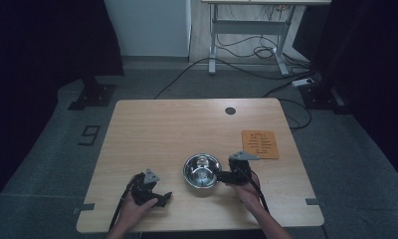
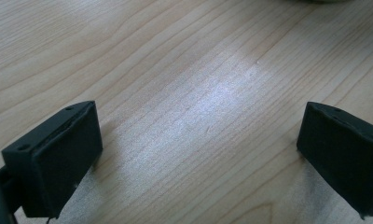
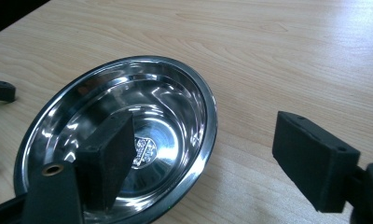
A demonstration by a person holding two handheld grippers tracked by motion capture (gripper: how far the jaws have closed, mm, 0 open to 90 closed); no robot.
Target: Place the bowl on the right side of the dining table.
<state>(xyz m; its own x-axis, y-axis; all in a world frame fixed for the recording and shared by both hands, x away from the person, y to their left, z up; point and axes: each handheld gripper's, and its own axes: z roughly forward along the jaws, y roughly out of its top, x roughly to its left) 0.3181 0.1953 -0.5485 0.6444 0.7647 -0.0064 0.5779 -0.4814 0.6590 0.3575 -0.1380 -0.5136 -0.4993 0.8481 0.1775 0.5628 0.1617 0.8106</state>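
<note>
my right gripper stands wide apart, one jaw hanging over the inside of the steel bowl and the other outside past its rim, above bare wood; the rim runs between them, and neither pad presses on it. my left gripper is spread open too, with plain tabletop between its jaws and nothing held.

from above, the bowl sits on the near half of the wooden table, just left of my right gripper, and my left gripper rests apart from it, nearer the front edge. beyond my right hand lies an orange mat with dark markings, close to the right edge, well clear of the bowl. a small dark round spot sits near the far edge.

i count one bowl, one mat, two grippers. nothing lies between either gripper and the bowl.

the high view gives the mat, a second desk and loose cables on the floor behind. my right gripper view adds a stamped mark at the bowl's bottom and the reflections on its walls.
</note>
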